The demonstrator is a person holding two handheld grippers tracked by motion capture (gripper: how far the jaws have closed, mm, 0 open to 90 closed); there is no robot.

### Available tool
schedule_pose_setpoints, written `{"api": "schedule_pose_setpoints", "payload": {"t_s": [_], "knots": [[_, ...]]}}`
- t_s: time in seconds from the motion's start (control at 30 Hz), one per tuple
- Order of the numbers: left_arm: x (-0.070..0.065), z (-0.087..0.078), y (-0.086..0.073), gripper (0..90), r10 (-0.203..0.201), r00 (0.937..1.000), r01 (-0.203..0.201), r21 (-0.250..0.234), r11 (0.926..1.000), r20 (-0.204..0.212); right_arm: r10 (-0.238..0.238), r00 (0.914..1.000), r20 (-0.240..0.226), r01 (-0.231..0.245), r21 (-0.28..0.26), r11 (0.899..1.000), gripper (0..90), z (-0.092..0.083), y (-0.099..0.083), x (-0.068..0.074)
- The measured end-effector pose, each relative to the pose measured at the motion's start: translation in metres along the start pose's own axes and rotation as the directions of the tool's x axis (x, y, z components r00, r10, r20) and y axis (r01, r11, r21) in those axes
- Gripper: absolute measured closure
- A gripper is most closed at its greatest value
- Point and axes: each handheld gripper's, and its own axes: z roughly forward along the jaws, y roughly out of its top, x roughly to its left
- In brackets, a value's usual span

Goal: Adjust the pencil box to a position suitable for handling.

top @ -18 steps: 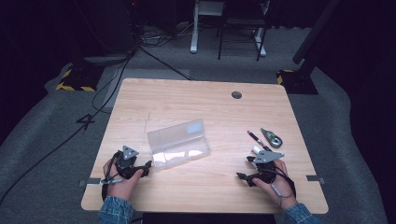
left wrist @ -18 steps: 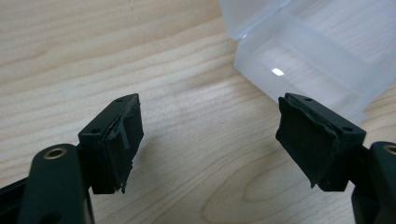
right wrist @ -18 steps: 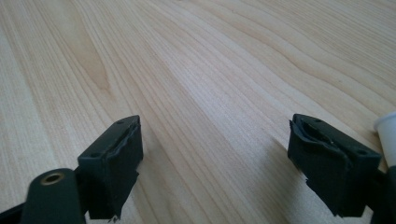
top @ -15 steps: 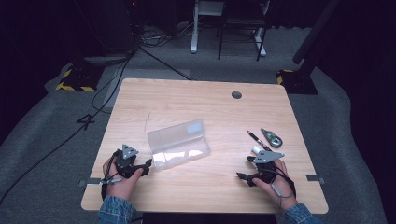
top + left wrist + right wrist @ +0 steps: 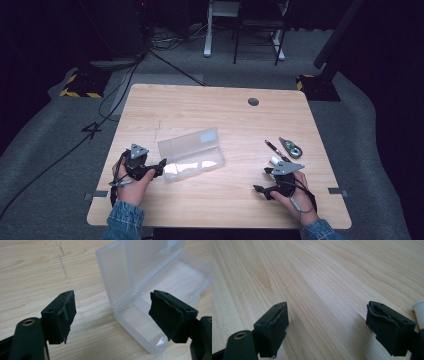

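— Currently, where is the clear plastic case (image 5: 191,154)?

— Mid-table, lid open, its near end just ahead of the left gripper (image 5: 161,167), whose jaws stand spread and empty. The right gripper (image 5: 258,188) is likewise spread over bare wood.

— Handling?

— Probably light, thin-walled, slippery and flexible. Grip the tray's end wall (image 5: 136,326); avoid the hinged lid (image 5: 140,263).
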Motion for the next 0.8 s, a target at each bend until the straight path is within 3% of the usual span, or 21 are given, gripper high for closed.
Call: {"api": "schedule_pose_setpoints", "payload": {"t_s": [0.2,0.4,0.5,0.67,0.8], "knots": [[-0.004,0.013,0.004,22.5,-0.003,0.9998,0.002,0.035,0.9994,0.017,0.001,1.0,-0.001,-0.001,0.0,1.0,18.3,0.0,0.0,0.0],[-0.009,0.021,0.003,24.0,0.004,0.9995,-0.007,0.101,0.9949,0.031,0.001,1.0,-0.001,-0.001,0.0,1.0,18.3,0.0,0.0,0.0],[-0.012,0.025,0.0,26.0,0.011,0.9996,-0.015,0.142,0.9897,0.026,0.0,1.0,-0.001,0.0,0.0,1.0,18.3,0.0,0.0,0.0],[-0.016,0.029,-0.006,28.2,0.045,0.9986,-0.05,0.217,0.9748,0.03,-0.005,1.0,-0.004,0.005,0.0,1.0,18.3,0.0,0.0,0.0],[-0.019,0.029,-0.008,29.7,0.08,0.9963,-0.085,0.225,0.9707,0.033,-0.006,1.0,-0.004,0.006,0.001,1.0,18.3,0.0,0.0,0.0]]}}
